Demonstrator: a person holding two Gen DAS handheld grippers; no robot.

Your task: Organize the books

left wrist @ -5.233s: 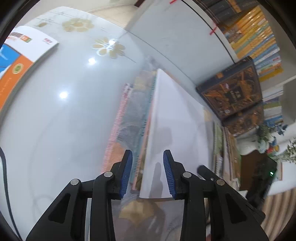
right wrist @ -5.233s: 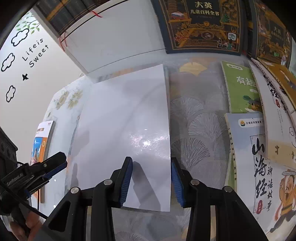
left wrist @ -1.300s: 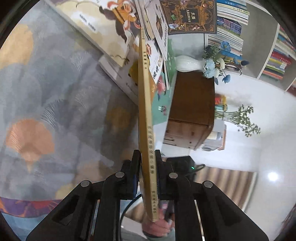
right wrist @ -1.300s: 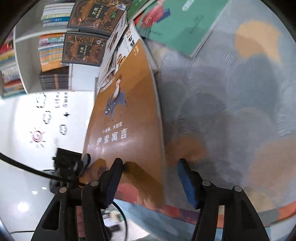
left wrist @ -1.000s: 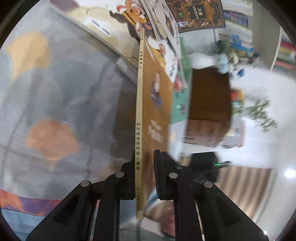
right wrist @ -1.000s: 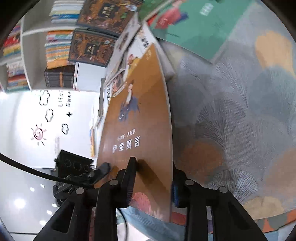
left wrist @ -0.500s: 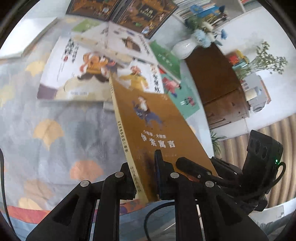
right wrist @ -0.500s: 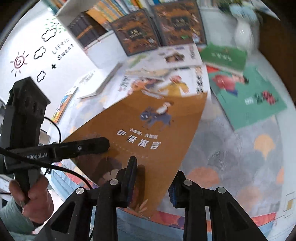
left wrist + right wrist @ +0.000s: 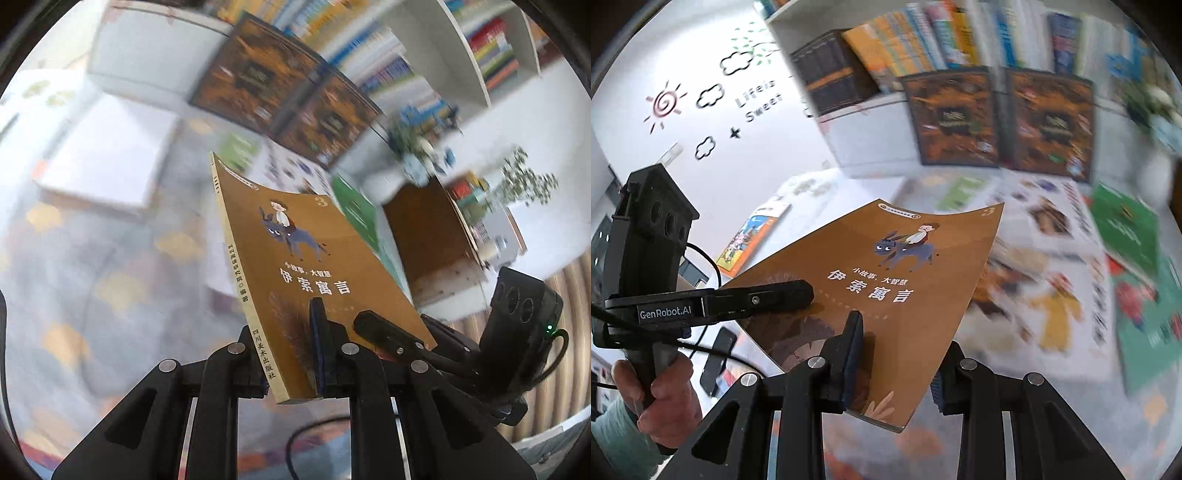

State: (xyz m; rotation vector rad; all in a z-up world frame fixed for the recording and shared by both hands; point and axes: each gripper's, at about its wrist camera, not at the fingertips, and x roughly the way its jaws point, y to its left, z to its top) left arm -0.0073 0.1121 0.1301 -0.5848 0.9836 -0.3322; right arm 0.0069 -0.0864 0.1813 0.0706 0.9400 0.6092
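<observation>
A brown paperback (image 9: 295, 258) with a boy on a donkey on its cover hangs in the air above the table, cover up and tilted. My left gripper (image 9: 284, 332) is shut on its near corner beside the spine. In the right wrist view the same book (image 9: 886, 266) passes slantwise between the jaws of my right gripper (image 9: 897, 350); one pad lies on the cover, the other sits under the page edge, and the jaws are opening slightly. The left gripper (image 9: 798, 288) reaches onto the cover from the left, held by a hand (image 9: 665, 387).
Below lie several picture books (image 9: 1052, 295) and a green book (image 9: 1126, 229) on a patterned cloth. A white book (image 9: 107, 155) lies at the left. Two dark ornate books (image 9: 953, 118) lean against a full bookshelf (image 9: 923, 37). A wooden cabinet (image 9: 424, 236) stands at the right.
Both grippers have lifted the brown book well off the table. It has rolled from standing on edge to cover up, and the views now tilt toward the shelf.
</observation>
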